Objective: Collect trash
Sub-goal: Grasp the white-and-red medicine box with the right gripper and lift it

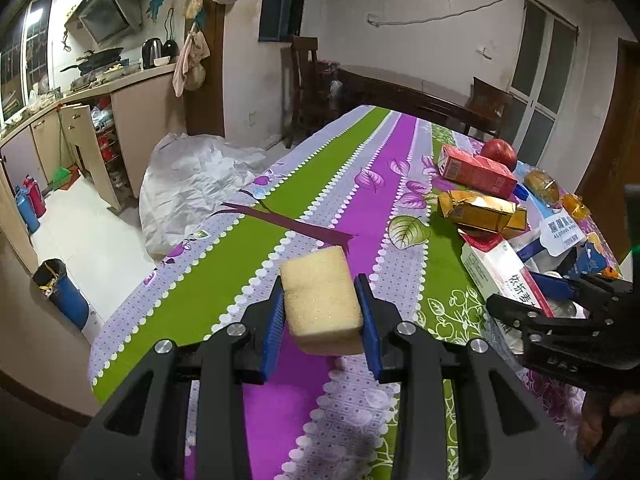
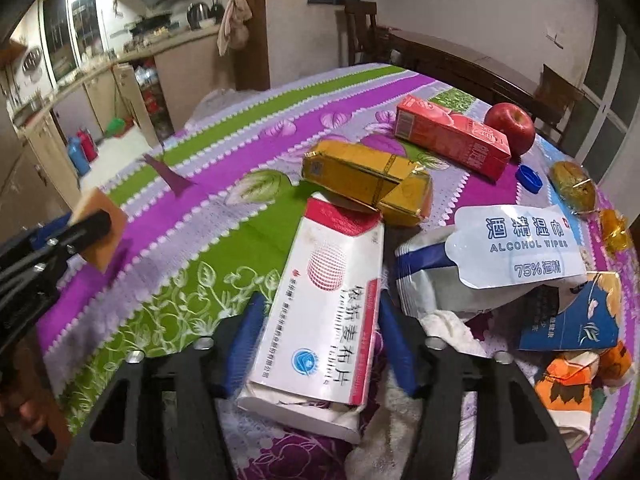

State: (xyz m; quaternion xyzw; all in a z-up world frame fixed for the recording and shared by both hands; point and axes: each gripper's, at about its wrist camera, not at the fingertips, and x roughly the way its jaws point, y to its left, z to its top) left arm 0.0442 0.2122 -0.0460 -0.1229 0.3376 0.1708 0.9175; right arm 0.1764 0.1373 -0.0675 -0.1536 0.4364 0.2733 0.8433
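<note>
My left gripper [image 1: 322,300] is shut on a pale yellow sponge block [image 1: 320,300] and holds it above the striped tablecloth [image 1: 224,280]. It also shows at the left of the right wrist view, with the sponge [image 2: 102,232]. My right gripper [image 2: 320,332] has its blue pads on both sides of a white and red medicine box [image 2: 324,312] that lies on the table; the jaws look closed against it. The same box [image 1: 504,276] and the right gripper [image 1: 560,292] show at the right of the left wrist view.
A trash pile lies on the right: gold carton [image 2: 368,180], red juice carton [image 2: 452,136], apple [image 2: 510,122], alcohol wipes pack [image 2: 524,244], blue cap [image 2: 528,178], blue box [image 2: 572,316]. A purple paper strip [image 1: 288,224] lies mid-table. A bin [image 1: 60,292] and white sheet [image 1: 192,184] are on the floor left.
</note>
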